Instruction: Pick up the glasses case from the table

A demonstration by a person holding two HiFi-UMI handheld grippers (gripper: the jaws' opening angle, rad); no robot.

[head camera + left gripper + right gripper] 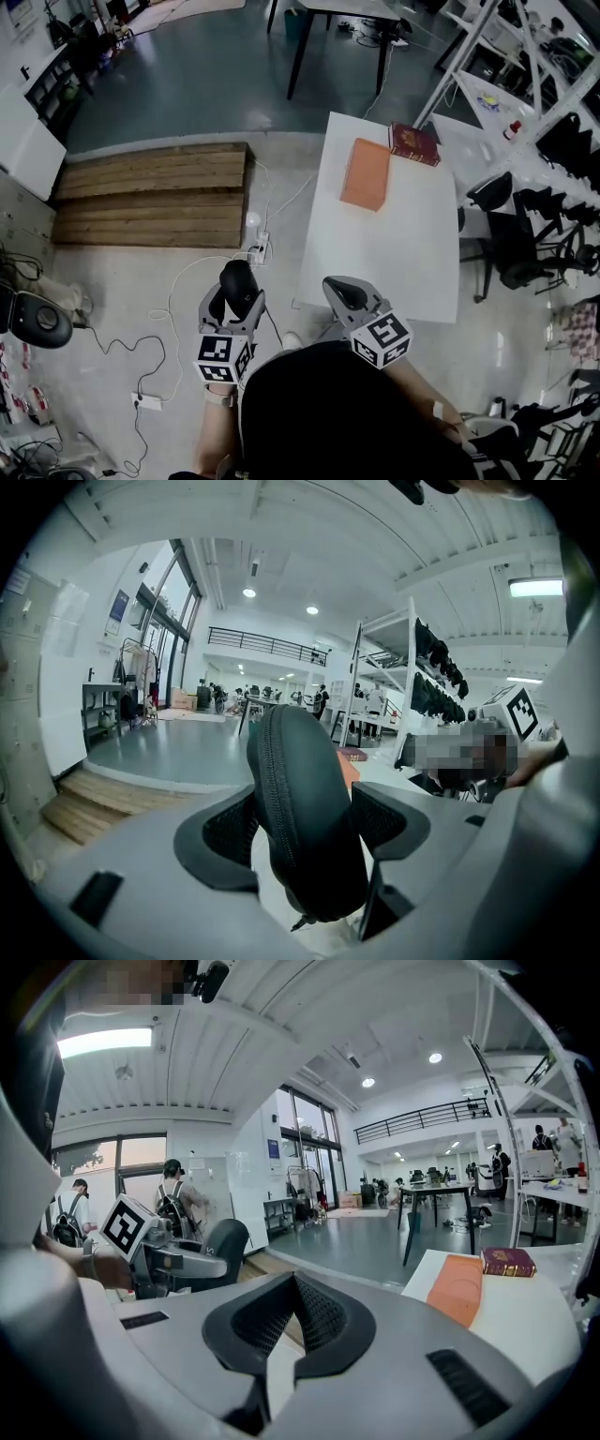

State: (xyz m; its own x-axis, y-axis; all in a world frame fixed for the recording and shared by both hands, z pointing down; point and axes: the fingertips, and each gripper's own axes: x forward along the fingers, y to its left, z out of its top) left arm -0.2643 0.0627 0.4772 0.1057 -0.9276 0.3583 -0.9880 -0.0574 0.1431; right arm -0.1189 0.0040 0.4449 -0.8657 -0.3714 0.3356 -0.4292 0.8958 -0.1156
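A black zip-up glasses case [305,817] stands on end between the jaws of my left gripper [302,829], which is shut on it. In the head view the glasses case [238,284] is held over the floor, left of the white table [394,244], in my left gripper [234,305]. My right gripper [347,293] hovers at the table's near edge. Its jaws are shut with nothing between them, as the right gripper view shows for the right gripper [296,1324]. That view also catches the glasses case [223,1239] off to the left.
An orange book [366,173] and a dark red book [413,142] lie at the table's far end. A wooden platform [150,192] sits on the floor to the left, with a power strip [260,248] and cables near it. Black chairs [511,225] crowd the right side.
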